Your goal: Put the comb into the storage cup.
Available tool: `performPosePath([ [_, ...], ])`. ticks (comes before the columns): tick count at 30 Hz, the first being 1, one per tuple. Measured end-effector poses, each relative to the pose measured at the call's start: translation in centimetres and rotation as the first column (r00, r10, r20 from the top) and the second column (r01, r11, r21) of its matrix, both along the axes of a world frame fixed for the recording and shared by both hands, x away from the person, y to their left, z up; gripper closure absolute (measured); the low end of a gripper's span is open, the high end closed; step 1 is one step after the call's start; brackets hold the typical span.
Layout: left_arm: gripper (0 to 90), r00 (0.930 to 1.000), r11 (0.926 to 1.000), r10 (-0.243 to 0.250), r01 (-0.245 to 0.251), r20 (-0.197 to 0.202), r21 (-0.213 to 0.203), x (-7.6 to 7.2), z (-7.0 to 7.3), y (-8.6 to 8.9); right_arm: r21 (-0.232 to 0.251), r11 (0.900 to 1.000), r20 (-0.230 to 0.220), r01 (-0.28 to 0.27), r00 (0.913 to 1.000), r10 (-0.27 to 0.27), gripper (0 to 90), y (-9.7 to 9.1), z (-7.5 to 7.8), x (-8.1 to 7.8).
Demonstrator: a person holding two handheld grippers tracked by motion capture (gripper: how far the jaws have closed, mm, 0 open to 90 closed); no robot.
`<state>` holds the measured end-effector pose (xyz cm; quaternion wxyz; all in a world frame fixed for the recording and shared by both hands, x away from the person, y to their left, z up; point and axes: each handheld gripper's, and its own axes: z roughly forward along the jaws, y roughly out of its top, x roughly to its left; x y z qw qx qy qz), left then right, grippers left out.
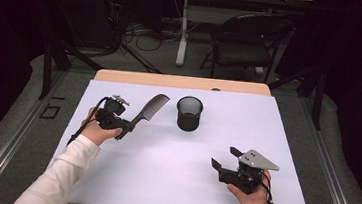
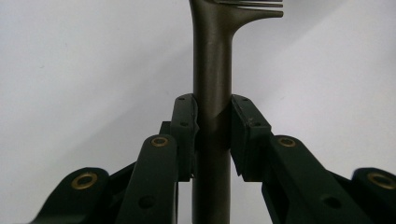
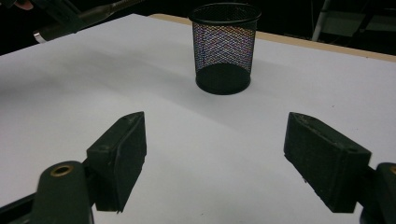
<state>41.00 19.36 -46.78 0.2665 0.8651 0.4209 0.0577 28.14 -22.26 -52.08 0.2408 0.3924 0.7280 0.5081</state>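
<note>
Gripping the comb (image 2: 212, 70) by its handle in my left gripper (image 2: 212, 128), jaws pressed on it, mesh cup (image 1: 189, 113) just beyond its toothed end, right gripper (image 1: 228, 158) spread and idle, I judged lowering it handle-first into the cup wisest.

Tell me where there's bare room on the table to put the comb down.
Bare sheet lies between the two hand-held grippers, and right of the mesh cup. It is tighter between the comb, clamped in the left hand-held gripper, and the cup.
</note>
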Motion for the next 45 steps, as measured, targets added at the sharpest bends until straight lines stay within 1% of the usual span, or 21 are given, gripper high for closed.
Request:
performPosePath([
  [2,72.8,1.0000,1.0000,-0.001,0.001,0.006,-0.003,-0.1,0.1,0.0,0.001,1.0000,0.000,-0.001,1.0000,0.001,21.2,0.0,0.0,0.0],
  [3,72.8,0.9999,0.9998,0.002,-0.001,0.016,-0.018,-0.2,0.4,0.0,0.002,1.0000,0.000,0.000,1.0000,0.000,21.2,0.0,0.0,0.0],
  [5,72.8,0.9998,0.9998,-0.003,0.003,0.018,-0.021,-0.3,0.5,0.0,0.003,1.0000,-0.001,0.000,1.0000,0.000,21.2,0.0,0.0,0.0],
  [11,72.8,0.9987,0.9988,-0.009,0.012,0.049,-0.048,-0.7,1.1,-0.3,0.001,1.0000,0.000,0.000,1.0000,0.000,21.1,0.0,0.0,0.0],
  [12,72.8,0.9983,0.9982,-0.012,0.015,0.057,-0.058,-0.9,1.4,-0.3,0.001,1.0000,0.000,-0.001,1.0000,0.001,21.2,0.0,0.0,0.0],
  [13,72.8,0.9983,0.9982,-0.012,0.015,0.057,-0.058,-0.9,1.4,-0.3,0.001,1.0000,0.000,-0.001,1.0000,0.001,21.2,0.0,0.0,0.0],
  [16,72.8,0.9969,0.9976,-0.012,0.017,0.077,-0.067,-1.2,1.7,-0.5,0.004,1.0000,0.000,0.000,1.0000,0.000,21.2,0.0,0.0,0.0],
  [20,72.9,0.9945,0.9957,-0.011,0.020,0.104,-0.090,-1.5,2.1,-0.6,0.004,1.0000,-0.001,-0.001,1.0000,0.001,21.2,0.0,0.0,0.0],
  [26,72.8,0.9912,0.9928,-0.013,0.028,0.132,-0.116,-2.0,2.5,-1.0,0.002,1.0000,0.000,-0.002,1.0000,0.002,21.2,0.0,0.0,0.0],
  [27,72.8,0.9900,0.9924,-0.013,0.030,0.141,-0.120,-2.1,2.6,-1.0,0.002,1.0000,0.000,-0.001,1.0000,0.001,21.2,0.0,-0.1,0.0],
  [29,72.8,0.9893,0.9914,-0.012,0.031,0.146,-0.127,-2.3,2.7,-1.2,0.003,1.0000,-0.001,-0.001,1.0000,0.001,21.2,0.0,-0.1,0.0],
  [30,72.8,0.9880,0.9920,-0.016,0.035,0.153,-0.122,-2.3,2.8,-1.2,0.004,1.0000,0.000,-0.001,1.0000,0.001,21.2,0.0,-0.1,0.0],
  [33,72.8,0.9857,0.9906,-0.016,0.038,0.168,-0.131,-2.6,3.0,-1.3,0.005,1.0000,0.000,-0.001,1.0000,0.001,21.2,0.0,-0.1,0.0],
  [37,72.8,0.9806,0.9879,-0.013,0.042,0.196,-0.149,-2.9,3.2,-1.4,0.002,1.0000,-0.001,-0.002,1.0000,0.002,21.2,0.0,0.0,0.0],
  [39,72.8,0.9793,0.9872,-0.017,0.048,0.202,-0.152,-3.1,3.3,-1.6,0.003,1.0000,-0.001,-0.003,1.0000,0.003,21.2,0.0,0.0,0.0],
  [42,72.8,0.9730,0.9848,-0.020,0.059,0.230,-0.164,-3.5,3.5,-2.0,0.004,1.0000,-0.003,-0.003,1.0000,0.003,21.2,0.0,-0.1,0.0],
  [45,72.8,0.9714,0.9831,-0.023,0.065,0.236,-0.171,-3.6,3.6,-2.2,0.005,1.0000,-0.001,-0.003,1.0000,0.003,21.2,0.0,-0.1,0.0],
])
